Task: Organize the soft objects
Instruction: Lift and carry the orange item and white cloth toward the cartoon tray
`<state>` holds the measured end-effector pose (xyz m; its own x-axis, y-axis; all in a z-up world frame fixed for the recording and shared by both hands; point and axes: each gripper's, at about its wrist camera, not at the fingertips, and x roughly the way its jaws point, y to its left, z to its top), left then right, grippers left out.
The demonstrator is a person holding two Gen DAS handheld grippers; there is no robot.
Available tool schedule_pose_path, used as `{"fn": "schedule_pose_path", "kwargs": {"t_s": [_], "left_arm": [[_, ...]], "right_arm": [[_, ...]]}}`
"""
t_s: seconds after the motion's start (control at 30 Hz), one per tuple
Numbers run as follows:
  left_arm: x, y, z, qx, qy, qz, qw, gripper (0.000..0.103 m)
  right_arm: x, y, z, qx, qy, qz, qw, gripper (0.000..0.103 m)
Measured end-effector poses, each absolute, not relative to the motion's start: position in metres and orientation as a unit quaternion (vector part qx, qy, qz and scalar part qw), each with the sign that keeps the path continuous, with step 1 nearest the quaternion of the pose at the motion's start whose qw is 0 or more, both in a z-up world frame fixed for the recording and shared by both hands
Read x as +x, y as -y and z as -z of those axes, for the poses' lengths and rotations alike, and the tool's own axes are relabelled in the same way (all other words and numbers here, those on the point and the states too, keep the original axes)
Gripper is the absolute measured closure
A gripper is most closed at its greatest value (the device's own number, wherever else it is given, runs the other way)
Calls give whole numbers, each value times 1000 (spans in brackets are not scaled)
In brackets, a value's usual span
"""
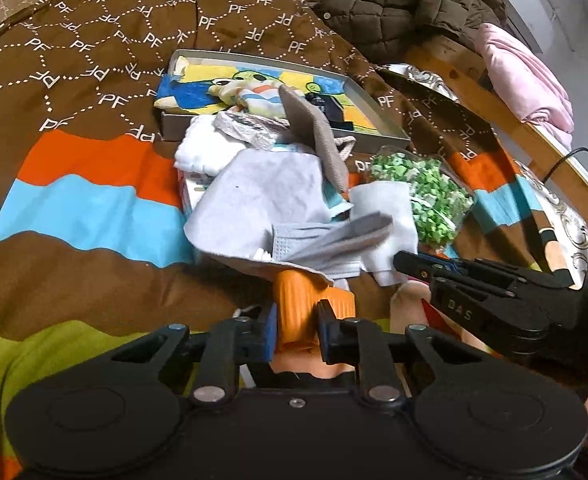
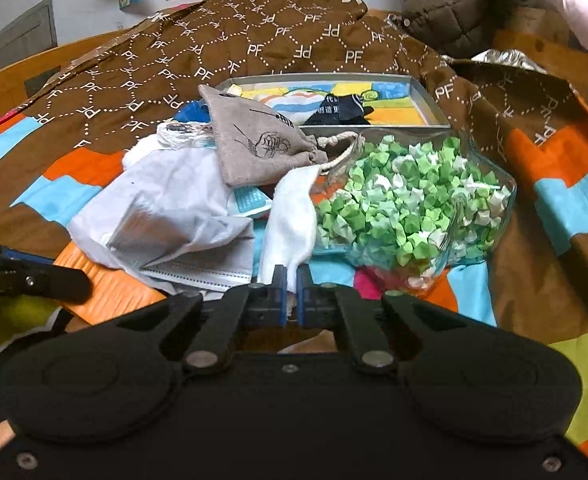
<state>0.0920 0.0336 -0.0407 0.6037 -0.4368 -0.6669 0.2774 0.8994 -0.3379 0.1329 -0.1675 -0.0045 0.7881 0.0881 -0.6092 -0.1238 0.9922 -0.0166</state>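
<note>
A pile of soft things lies on the patterned quilt [image 1: 74, 208]. My left gripper [image 1: 297, 320] is shut on a ribbed orange cloth [image 1: 294, 292], whose far end runs under the pile. In the right wrist view the same orange cloth [image 2: 110, 284] lies at lower left, with the left gripper [image 2: 74, 280] on it. My right gripper [image 2: 292, 280] is shut on the near end of a white sock [image 2: 290, 220]. The pile also holds a pale grey cloth [image 2: 174, 200], a face mask [image 2: 214, 272] and a taupe drawstring pouch [image 2: 254, 148].
A glass jar of green paper stars [image 2: 414, 200] lies on its side right of the sock. Behind the pile stands a shallow grey tray [image 2: 426, 96] with a colourful picture and small fabric items. A quilted olive jacket [image 1: 406, 4] and a pink blanket [image 1: 526, 80] lie far right.
</note>
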Motion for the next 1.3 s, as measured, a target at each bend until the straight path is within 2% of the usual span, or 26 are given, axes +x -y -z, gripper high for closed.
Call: {"fn": "schedule_pose_path", "kwargs": {"t_s": [0.67, 1.1, 1.3], "left_arm": [[29, -15, 6, -97, -385, 244, 885, 88], [-32, -2, -16, -52, -341, 295, 891, 88], [-39, -4, -33, -45, -289, 301, 908, 88]], "right_arm": [[63, 166, -50, -13, -280, -84, 956, 103], [-2, 182, -84, -8, -229, -78, 970, 103], [-14, 190, -92, 0, -211, -81, 974, 103]]}}
